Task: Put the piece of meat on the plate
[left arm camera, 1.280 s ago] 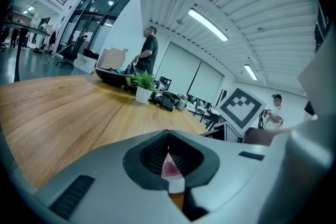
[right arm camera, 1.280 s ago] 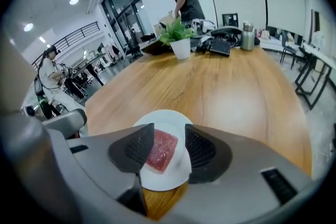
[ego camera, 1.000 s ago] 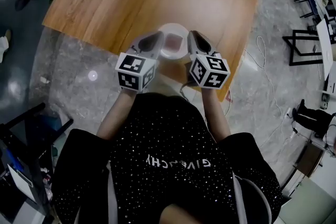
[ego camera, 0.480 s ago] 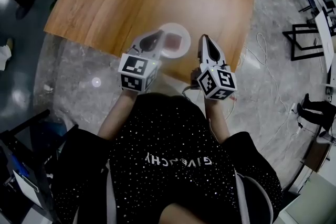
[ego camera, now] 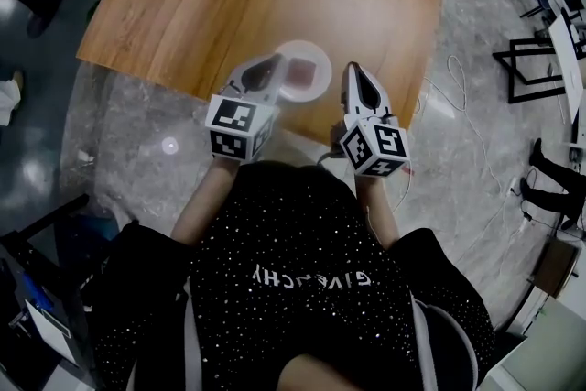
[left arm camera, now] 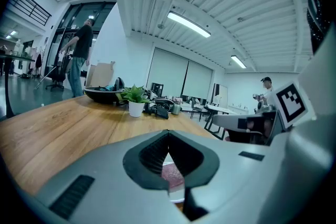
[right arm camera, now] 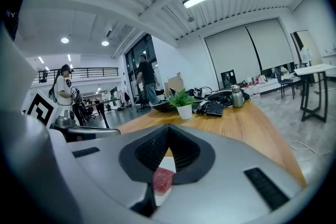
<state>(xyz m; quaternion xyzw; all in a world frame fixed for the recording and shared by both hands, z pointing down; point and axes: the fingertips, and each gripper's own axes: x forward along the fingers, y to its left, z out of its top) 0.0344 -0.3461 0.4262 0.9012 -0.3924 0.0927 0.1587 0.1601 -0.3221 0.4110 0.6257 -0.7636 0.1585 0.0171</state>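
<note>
1. Head view: broad, rounded table of light brown wood (ego camera: 229, 5) seen from above, with a small round white plate (ego camera: 317, 87) near its 6 o'clock edge.
2. On the plate, near its centre: the square, dark red piece of meat (ego camera: 300, 68), lying flat and touched by neither tool.
3. At 9 o'clock of the plate: tip of the grey left gripper (ego camera: 273, 61), just over the rim, body and marker cube trailing back toward 7 o'clock.
4. At 3 o'clock of the plate: tip of the grey right gripper (ego camera: 352, 69), just beside the rim and clear of it, marker cube back toward 5 o'clock.
5. Left gripper view: jaws of the left gripper (left arm camera: 168, 135) closed together with nothing between them; beyond, through the gap under their tips, the meat (left arm camera: 173, 176) on the plate (left arm camera: 177, 195).
6. Right gripper view: jaws of the right gripper (right arm camera: 168, 127) likewise pressed together and empty; beyond them, at 6 o'clock, the meat (right arm camera: 163, 180) on the plate (right arm camera: 167, 163).
7. At the table's far 12 o'clock end: a green plant in a white pot (right arm camera: 184, 107) and a metal flask (right arm camera: 236, 96) among dark clutter.
</note>
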